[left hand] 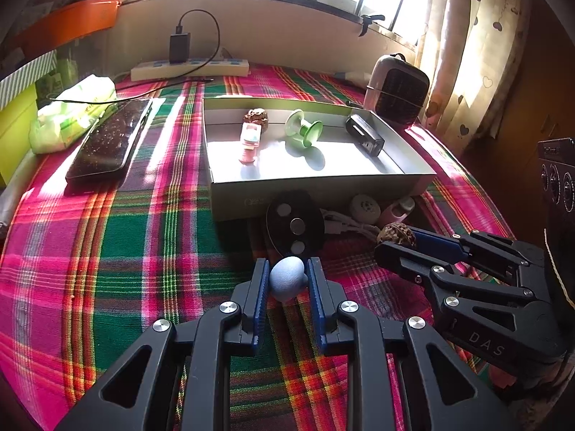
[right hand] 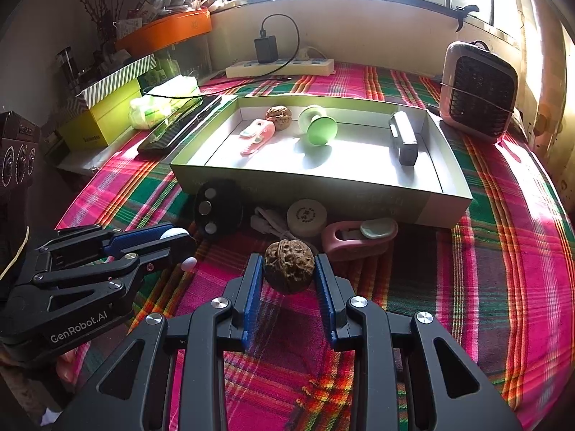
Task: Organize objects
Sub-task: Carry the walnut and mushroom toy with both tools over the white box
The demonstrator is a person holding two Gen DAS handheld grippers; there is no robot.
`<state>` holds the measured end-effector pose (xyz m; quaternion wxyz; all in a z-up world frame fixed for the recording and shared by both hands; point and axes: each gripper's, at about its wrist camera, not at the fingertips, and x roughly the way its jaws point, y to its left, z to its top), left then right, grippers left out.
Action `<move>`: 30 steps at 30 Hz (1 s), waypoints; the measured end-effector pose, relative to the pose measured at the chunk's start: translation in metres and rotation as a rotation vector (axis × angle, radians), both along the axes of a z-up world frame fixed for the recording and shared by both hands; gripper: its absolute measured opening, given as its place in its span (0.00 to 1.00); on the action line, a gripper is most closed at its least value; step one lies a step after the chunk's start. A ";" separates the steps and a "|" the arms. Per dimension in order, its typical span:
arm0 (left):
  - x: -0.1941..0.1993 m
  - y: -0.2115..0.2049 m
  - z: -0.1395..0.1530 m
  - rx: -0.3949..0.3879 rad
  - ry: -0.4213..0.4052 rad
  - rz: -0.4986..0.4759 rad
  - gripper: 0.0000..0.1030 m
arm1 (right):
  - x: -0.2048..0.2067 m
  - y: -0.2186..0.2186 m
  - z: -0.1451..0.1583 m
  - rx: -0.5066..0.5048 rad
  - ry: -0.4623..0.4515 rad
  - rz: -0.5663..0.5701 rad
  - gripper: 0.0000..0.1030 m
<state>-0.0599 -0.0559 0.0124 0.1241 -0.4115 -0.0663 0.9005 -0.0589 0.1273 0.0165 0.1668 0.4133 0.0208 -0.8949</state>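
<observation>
Left wrist view is showing the left claw (left hand: pixel 287 280) clamping a pale blue egg-shaped thing (left hand: pixel 286 278) just above the plaid desk (left hand: pixel 107 251), its long axis lying roughly crosswise between the fingers, blunt end tipping up and left. The right claw (right hand: pixel 289 269) is pinching a walnut (right hand: pixel 288 265), seam running about upright. Both are hanging near the front wall of the open cardboard box (right hand: pixel 323 194), so I'd say we're mid-carry. Next move probably needs lifting over that wall and releasing inside, away from the green spool (right hand: pixel 318 124).
</observation>
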 end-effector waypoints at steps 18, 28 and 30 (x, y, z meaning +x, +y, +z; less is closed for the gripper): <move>-0.020 0.001 0.031 0.005 0.060 0.001 0.19 | -0.021 0.013 0.025 -0.021 0.046 -0.009 0.29; -0.051 0.009 0.036 -0.026 0.070 -0.015 0.19 | -0.054 0.016 0.029 -0.031 0.033 0.000 0.29; -0.058 0.009 0.036 -0.028 0.067 -0.013 0.19 | -0.063 0.015 0.028 -0.031 0.023 0.002 0.29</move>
